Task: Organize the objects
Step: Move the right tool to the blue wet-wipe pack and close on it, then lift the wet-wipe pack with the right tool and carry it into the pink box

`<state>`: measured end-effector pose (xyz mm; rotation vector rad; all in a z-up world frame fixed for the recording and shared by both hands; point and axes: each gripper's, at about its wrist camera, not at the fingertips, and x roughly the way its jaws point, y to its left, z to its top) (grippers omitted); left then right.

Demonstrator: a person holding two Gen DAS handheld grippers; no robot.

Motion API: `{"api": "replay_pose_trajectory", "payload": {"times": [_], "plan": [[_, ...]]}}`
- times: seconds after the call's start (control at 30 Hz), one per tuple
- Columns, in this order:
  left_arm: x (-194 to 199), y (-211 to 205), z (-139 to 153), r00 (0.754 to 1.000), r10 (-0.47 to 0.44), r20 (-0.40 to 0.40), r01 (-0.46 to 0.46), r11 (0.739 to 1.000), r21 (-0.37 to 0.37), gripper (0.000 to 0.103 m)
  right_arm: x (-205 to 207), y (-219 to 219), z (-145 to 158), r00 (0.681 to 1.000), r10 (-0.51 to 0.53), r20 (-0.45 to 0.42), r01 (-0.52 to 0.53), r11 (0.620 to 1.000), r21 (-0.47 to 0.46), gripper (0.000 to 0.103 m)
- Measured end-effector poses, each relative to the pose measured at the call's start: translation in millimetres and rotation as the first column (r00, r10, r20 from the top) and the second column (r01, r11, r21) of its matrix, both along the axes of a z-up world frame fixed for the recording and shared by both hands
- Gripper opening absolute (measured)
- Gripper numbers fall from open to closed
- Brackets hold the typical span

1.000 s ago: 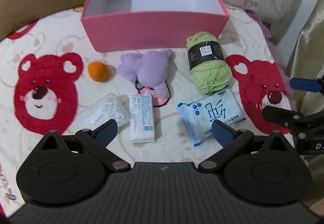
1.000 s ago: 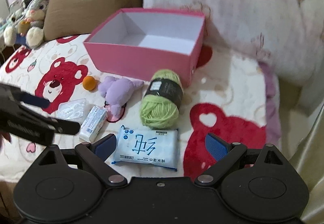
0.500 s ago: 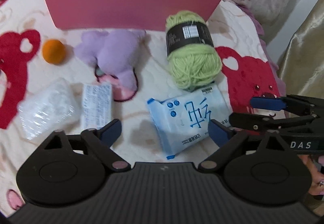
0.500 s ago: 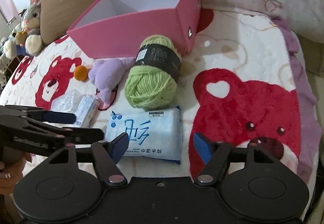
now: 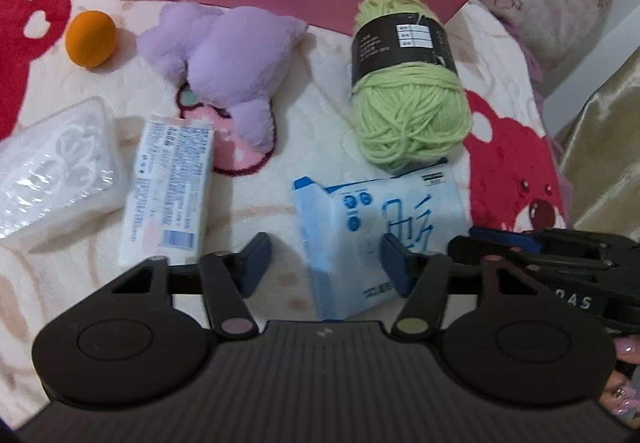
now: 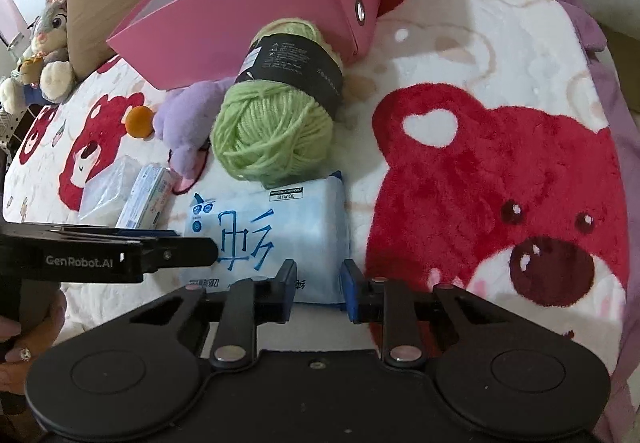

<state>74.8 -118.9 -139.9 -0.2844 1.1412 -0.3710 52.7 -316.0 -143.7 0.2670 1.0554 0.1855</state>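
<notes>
Blue-white wipes pack [image 5: 380, 227] lay on the blanket [image 6: 460, 55] before the yarn [image 5: 408, 99]; both tongs, left [image 5: 324, 263] and right [image 6: 318, 285], had dropped and been closing, straddling its ends, contact unclear, so a two-handed lift toward the box [image 6: 256, 15] seemed near.

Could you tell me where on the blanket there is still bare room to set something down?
Most room lies right of the yarn and wipes pack, across the big red bear print. A smaller patch sits between the tissue pack and wipes. Around the purple plush it is crowded.
</notes>
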Motion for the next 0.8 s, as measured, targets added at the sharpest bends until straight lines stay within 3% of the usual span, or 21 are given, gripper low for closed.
{"api": "replay_pose_trajectory", "payload": {"times": [0.1,0.27,0.33,0.57,0.8], "plan": [[0,-1,-3,1.0,0.002,-0.02,-0.003,0.999,-0.047,0.04,-1,2,-3,1.0,-0.007,-0.001,0.007,1.0,-0.011,0.031],[0,-5,-4,0.999,0.028,-0.014,-0.029,0.999,-0.045,0.037,2,2,-10,1.0,-0.03,0.008,0.03,1.0,0.006,0.039],[-2,-4,-2,1.0,0.018,-0.008,-0.018,0.998,-0.056,0.034,0,5,-9,1.0,-0.015,0.021,0.015,1.0,0.006,0.038],[-6,6,8,1.0,-0.016,-0.022,0.014,0.994,-0.106,0.034,-14,23,11,0.999,-0.01,0.037,0.011,0.999,-0.03,0.037],[-19,17,41,0.995,-0.076,0.06,0.08,0.993,-0.082,0.034,-24,40,40,0.995,-0.062,0.081,0.068,0.995,-0.07,0.037]]}}
